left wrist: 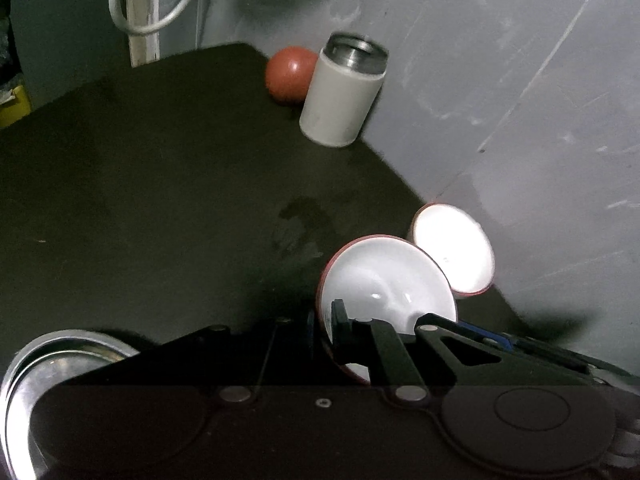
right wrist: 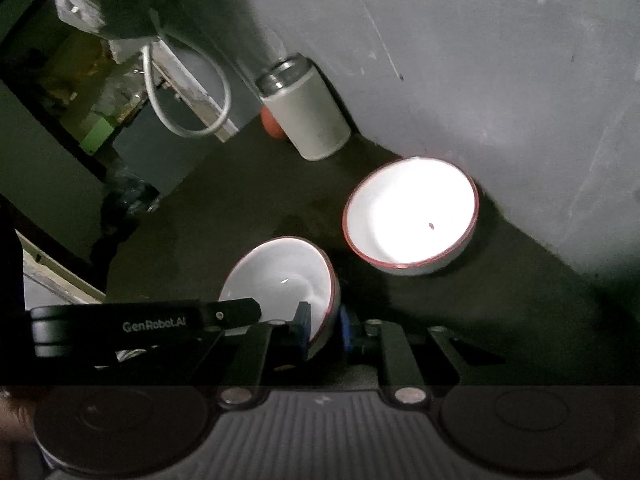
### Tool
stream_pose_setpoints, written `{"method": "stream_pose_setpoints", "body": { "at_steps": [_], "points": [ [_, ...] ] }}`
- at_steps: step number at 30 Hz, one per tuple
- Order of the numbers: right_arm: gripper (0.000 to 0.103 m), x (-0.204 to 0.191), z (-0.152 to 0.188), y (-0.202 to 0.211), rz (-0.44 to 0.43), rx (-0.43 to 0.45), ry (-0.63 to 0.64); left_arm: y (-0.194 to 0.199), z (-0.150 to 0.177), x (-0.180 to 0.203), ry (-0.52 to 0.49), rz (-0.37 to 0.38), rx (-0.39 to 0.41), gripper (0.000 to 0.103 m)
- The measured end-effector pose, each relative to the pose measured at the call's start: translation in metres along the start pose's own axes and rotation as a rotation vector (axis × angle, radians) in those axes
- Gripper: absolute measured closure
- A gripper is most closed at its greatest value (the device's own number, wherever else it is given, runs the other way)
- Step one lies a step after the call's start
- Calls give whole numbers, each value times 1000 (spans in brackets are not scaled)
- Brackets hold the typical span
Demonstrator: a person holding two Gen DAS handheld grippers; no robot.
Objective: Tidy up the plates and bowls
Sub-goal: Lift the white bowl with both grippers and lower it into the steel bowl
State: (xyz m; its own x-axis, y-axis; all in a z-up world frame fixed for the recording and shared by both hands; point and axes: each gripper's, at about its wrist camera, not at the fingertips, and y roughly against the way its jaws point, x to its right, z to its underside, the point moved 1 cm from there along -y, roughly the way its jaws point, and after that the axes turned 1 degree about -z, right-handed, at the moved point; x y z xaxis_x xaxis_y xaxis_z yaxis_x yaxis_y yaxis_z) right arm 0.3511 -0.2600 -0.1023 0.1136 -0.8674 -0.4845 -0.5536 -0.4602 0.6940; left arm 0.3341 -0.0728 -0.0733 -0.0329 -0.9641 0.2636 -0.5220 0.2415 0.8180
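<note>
A white bowl with a red rim (left wrist: 384,276) is held tilted above the dark counter; both grippers pinch its rim. My left gripper (left wrist: 326,332) is shut on the rim at its near edge. My right gripper (right wrist: 324,324) is shut on the same bowl (right wrist: 280,276) from the opposite side. The left gripper's arm (right wrist: 144,324) shows in the right wrist view. A second white red-rimmed bowl (right wrist: 412,212) stands upright on the counter by the wall, also in the left wrist view (left wrist: 454,250). Steel plates (left wrist: 28,380) lie at the lower left.
A grey-white cylindrical container with a steel rim (left wrist: 344,92) stands at the back by the wall, with a red ball-shaped object (left wrist: 288,74) behind it. A grey wall (left wrist: 500,80) bounds the counter on the right. A white cable loop (right wrist: 188,92) hangs at the back left.
</note>
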Motion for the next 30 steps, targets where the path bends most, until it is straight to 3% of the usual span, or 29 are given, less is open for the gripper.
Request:
{"method": "stream_pose_setpoints", "body": {
  "at_steps": [12,30],
  "points": [
    [86,-18,5,59,-89,25,87,72,34,7,40,39,75,95],
    [86,-24,55,109,-171,-120,257,96,108,10,127,38,-11,95]
  ]
}}
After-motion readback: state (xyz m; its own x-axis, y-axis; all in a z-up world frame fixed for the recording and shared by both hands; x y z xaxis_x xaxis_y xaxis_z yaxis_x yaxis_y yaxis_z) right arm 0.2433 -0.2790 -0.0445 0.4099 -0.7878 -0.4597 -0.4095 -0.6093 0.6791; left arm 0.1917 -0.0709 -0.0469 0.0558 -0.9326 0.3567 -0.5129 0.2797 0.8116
